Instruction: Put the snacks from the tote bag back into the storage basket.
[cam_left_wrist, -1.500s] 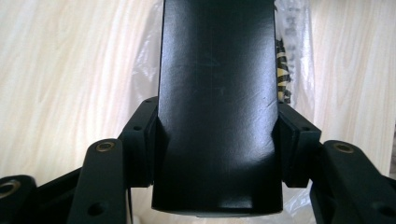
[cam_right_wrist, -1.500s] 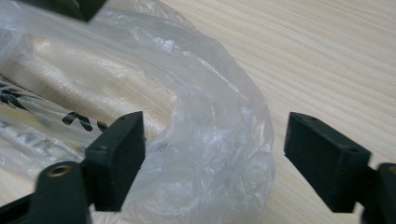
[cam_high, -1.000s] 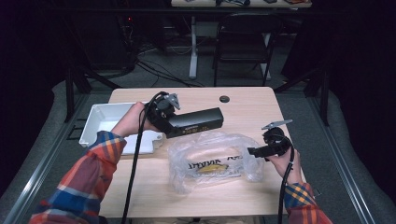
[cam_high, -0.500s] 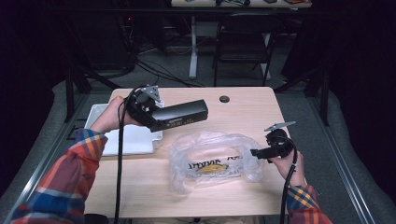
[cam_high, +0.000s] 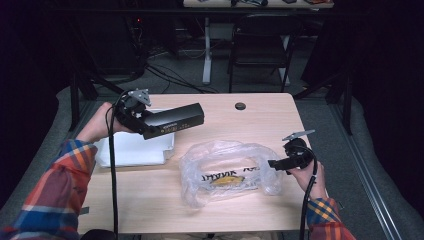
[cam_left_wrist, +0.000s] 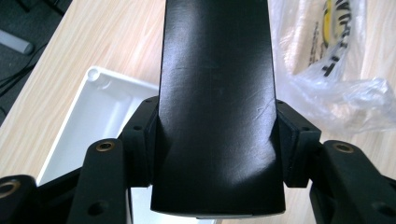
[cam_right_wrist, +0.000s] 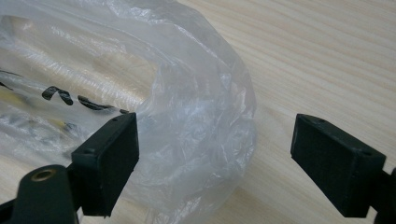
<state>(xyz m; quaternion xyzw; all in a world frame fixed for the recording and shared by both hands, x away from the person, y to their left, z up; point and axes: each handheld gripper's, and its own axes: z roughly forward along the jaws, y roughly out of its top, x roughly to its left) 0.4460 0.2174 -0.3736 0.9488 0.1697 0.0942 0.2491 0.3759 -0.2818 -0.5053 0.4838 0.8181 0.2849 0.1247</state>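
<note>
Table (cam_high: 260, 120) brightly lit from above, dark surroundings; close views slightly soft.

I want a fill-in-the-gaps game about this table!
1. The left claw is clamped on a long ____ box.
2. Below that box lies a ____ tray.
3. The right claw is ____, its pads apart beside the clear plastic bag.
4. The bag rests on a ____ table.

Missing words: black; white; open; wooden
</note>
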